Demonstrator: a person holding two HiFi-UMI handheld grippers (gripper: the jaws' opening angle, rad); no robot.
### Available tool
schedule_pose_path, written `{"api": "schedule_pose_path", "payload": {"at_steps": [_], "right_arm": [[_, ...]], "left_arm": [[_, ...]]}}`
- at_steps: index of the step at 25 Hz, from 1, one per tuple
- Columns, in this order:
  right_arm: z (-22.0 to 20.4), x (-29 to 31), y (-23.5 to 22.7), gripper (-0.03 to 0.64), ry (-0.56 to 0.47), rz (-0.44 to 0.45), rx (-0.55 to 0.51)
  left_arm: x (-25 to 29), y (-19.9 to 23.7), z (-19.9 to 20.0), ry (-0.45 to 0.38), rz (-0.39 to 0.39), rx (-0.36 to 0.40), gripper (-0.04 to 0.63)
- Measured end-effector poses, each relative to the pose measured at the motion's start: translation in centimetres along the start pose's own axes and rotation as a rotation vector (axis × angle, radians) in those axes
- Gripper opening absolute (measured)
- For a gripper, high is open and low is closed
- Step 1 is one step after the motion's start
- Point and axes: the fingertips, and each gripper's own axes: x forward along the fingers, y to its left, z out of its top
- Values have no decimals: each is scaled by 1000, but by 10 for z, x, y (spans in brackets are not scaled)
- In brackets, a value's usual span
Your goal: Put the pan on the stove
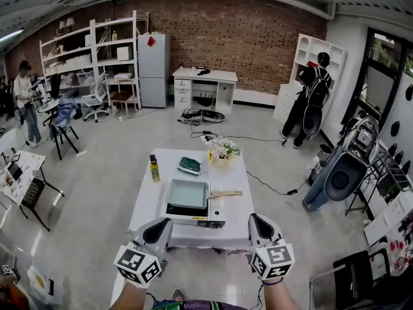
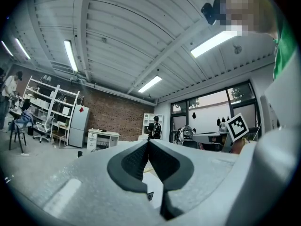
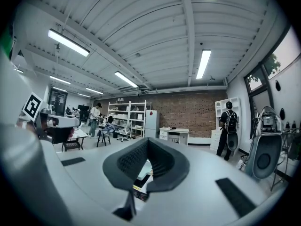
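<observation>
Pan (image 1: 188,193) sits flat on the small stove (image 1: 195,219) at the middle of the white table (image 1: 238,209). Its wooden handle (image 1: 226,194) sticks out to the person's right, probably so that the right hand can reach it. Yellow-capped bottle (image 1: 154,168), a dark green thing (image 1: 190,166) and a pot of flowers (image 1: 222,152) stand along the far side, apart from the stove and out of the way. Left claw (image 1: 157,225) is closed, pads meeting, nothing between them. Right claw (image 1: 260,222) is also closed and empty. Both are held close in front of the person, short of the table's near edge and not touching anything. Their own views look out over the table toward the brick wall (image 3: 197,114) and the ceiling, so they are tilted up rather than aimed at the pan. Judgement: with the pan resting on the stove and both claws empty and clear of the table, the placing looks done. Whether the burner is lit cannot be told.
</observation>
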Motion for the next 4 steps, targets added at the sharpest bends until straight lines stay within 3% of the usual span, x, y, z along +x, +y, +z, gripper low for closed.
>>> {"api": "schedule_pose_path", "payload": {"at_steps": [4], "right_arm": [[1, 0, -3, 2, 0, 2, -2]], "left_arm": [[3, -3, 2, -3, -2, 1, 17]]}}
